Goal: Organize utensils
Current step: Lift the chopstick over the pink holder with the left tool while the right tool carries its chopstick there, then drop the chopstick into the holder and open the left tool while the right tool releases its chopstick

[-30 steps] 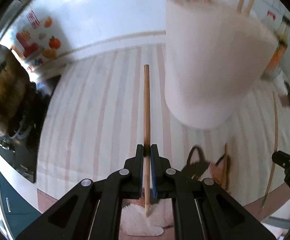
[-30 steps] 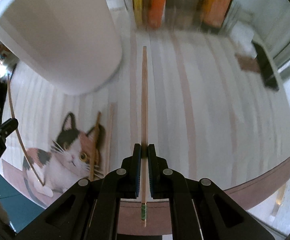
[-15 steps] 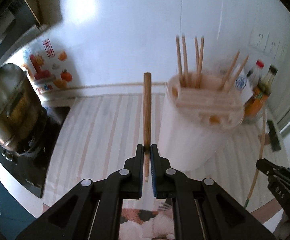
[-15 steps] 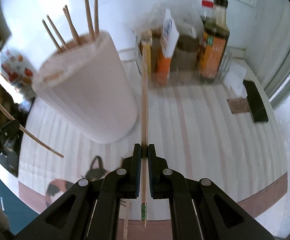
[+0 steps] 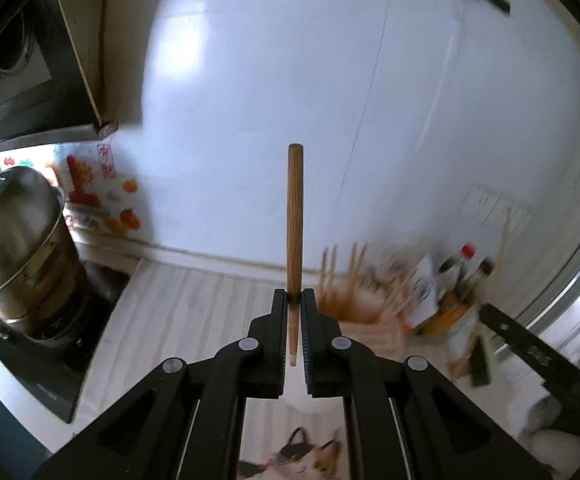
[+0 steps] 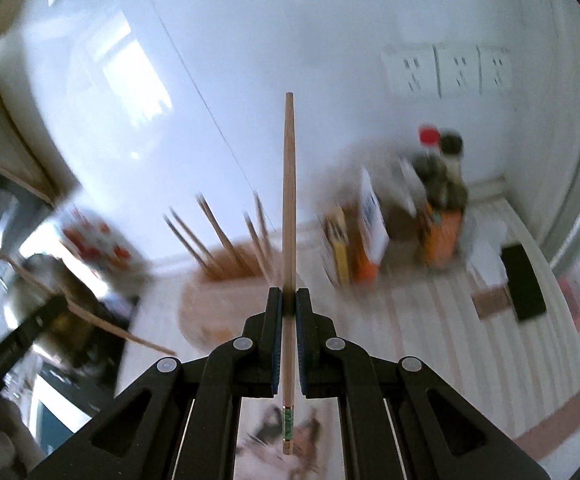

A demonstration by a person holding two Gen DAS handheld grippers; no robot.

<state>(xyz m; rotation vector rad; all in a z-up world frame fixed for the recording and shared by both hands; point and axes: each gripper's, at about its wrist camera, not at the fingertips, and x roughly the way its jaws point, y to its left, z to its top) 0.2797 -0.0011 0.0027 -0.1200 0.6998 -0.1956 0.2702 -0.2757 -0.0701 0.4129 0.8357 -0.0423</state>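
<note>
My left gripper is shut on a brown wooden chopstick that points up toward the wall. My right gripper is shut on a paler chopstick with a green band near its lower end. A pale pink utensil holder with several chopsticks standing in it sits on the striped counter, blurred, below and left of the right gripper. It also shows in the left wrist view, just right of the left gripper. The right gripper's body shows at the right of the left wrist view.
A steel pot sits on a black cooktop at the left. Sauce bottles and packets stand at the back right by the wall. A black object lies on the counter at right. A cat-print mat lies below the grippers.
Both grippers have risen and tilted up from the counter, each still holding its chopstick. The holder has dropped lower in both views and the wall now fills the upper part.
</note>
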